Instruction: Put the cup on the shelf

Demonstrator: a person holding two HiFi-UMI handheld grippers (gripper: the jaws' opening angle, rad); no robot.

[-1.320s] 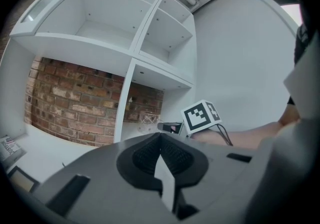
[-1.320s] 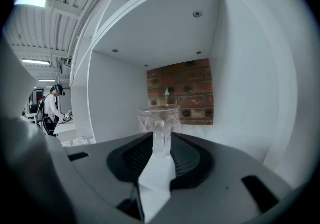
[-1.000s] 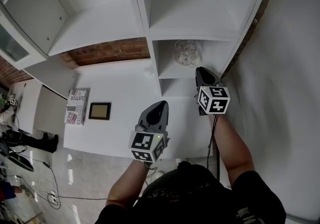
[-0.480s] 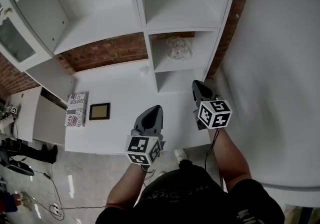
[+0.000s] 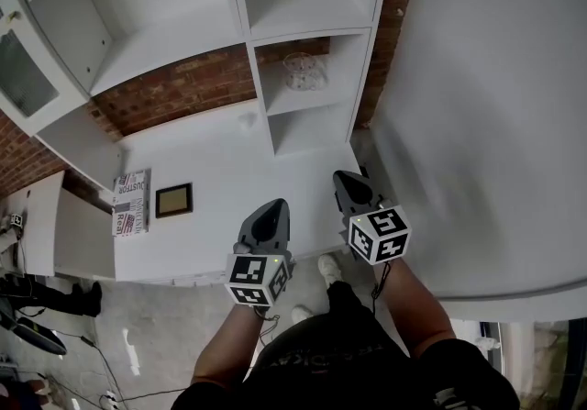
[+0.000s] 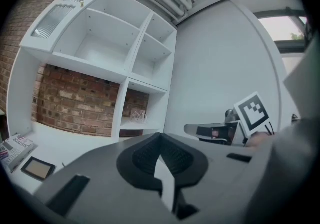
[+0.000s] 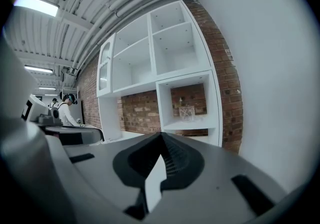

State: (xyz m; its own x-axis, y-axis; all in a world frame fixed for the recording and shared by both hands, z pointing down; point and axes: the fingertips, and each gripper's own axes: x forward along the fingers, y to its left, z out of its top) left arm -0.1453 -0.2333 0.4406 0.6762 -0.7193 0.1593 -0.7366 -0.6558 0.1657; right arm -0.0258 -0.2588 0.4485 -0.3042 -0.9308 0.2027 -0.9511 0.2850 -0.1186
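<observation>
Now the glass cup [image 5: 305, 71] stands on the shelf [image 5: 295, 100], in the small compartment with the brick back. I hold both grippers above the white surface [image 5: 211, 174], well apart from the cup. The left gripper [image 5: 272, 206] and the right gripper [image 5: 342, 179] both have their jaws pressed together, pinching nothing.

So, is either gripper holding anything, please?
Nothing is held: left gripper and right gripper are both shut, empty; the glass cup stands on the shelf.
</observation>
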